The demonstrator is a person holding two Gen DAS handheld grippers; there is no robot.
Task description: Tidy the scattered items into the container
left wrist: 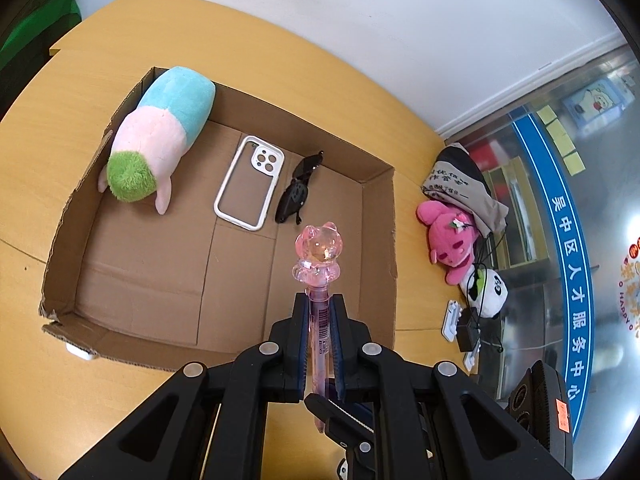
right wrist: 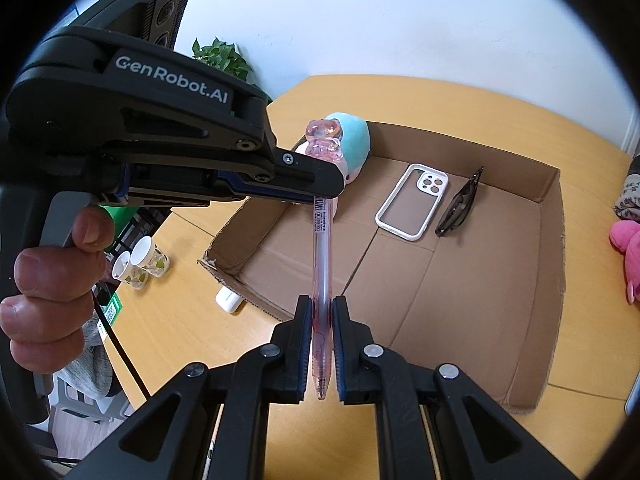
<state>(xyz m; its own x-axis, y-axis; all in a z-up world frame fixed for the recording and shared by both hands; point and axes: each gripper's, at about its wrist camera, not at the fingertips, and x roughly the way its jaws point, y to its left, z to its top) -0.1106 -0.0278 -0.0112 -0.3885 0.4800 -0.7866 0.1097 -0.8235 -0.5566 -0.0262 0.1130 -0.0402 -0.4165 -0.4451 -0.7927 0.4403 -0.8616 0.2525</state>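
The fingers (left wrist: pixel 301 320) of the left gripper (left wrist: pixel 319 308) are clamped narrow on the upper barrel of a pink pen (left wrist: pixel 319 280), just under its clear pink bear-shaped top, and the fingers (right wrist: pixel 304 320) of the right gripper (right wrist: pixel 321 312) pinch the same pen (right wrist: pixel 322 256) near its tip, so both hold it in the air above the near part of the cardboard box (left wrist: pixel 380 216).

Going left to right in the left wrist view: a small white object (left wrist: pixel 80 351) lies on the desk (left wrist: pixel 36 184) against the box's near left corner. Inside the box a plush toy (left wrist: pixel 160 136) with green hair, pink body and light blue end lies along the left wall. Beside it lies a white-rimmed phone case (left wrist: pixel 250 182), and just right of that a folded pair of dark sunglasses (left wrist: pixel 298 190). Outside the right wall, on the desk, sit a grey drawstring bag (left wrist: pixel 460 184), a pink plush (left wrist: pixel 452 240) and a small panda toy (left wrist: pixel 486 290).

In the right wrist view a person's hand (right wrist: pixel 52 288) grips the left gripper's handle at far left, with two paper cups (right wrist: pixel 140 262) on the desk beyond it.
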